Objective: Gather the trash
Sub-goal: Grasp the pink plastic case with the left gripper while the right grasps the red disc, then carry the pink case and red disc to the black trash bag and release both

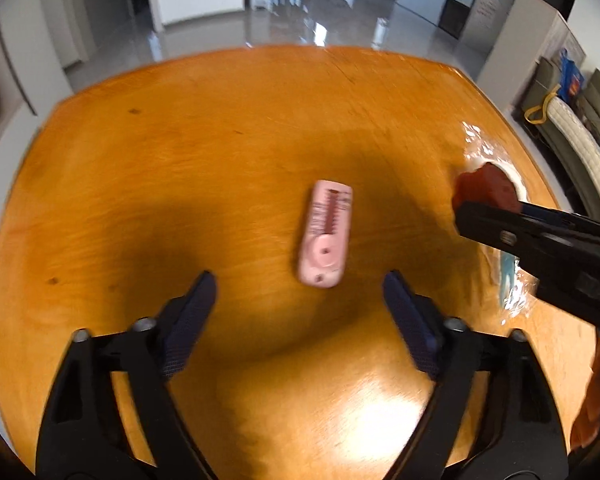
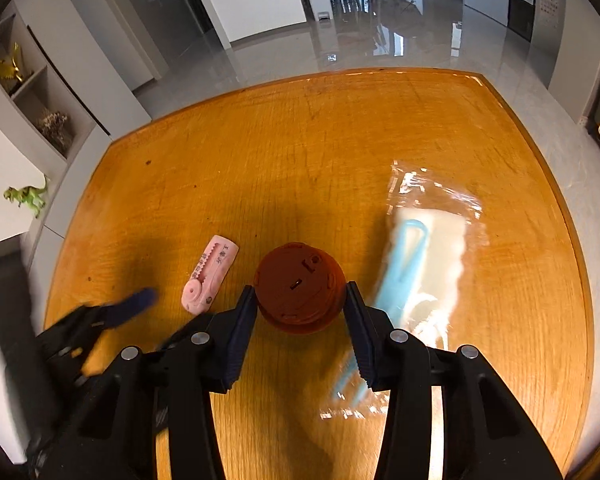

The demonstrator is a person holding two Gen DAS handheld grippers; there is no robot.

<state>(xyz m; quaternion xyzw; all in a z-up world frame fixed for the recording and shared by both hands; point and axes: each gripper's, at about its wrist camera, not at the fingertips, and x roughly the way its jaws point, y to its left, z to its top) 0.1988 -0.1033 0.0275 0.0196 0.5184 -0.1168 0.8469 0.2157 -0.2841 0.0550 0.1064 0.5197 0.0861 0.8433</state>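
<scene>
Orange-brown wood fills both views: a table with a glossy grey floor beyond. In the right wrist view, going left to right, a green toy dinosaur stands on a pale ledge at the left edge. Below it, the left gripper enters blurred. A pink plastic cutter lies flat on the wood, just left of centre. At centre, the right gripper has its pads pressed on either side of a round red-brown cap. To the right lies a clear plastic packet with a light blue piece inside, partly under the gripper's right finger.

The left wrist view shows the left gripper with jaws apart and empty. The pink cutter lies on bare wood just beyond the fingertips, a little right of midway, touching neither pad. At the right edge, the right gripper's black fingers cross over the packet and cover most of it, with the cap at their tips. Only the right wrist view shows the packet whole, the ledge and the dinosaur.
</scene>
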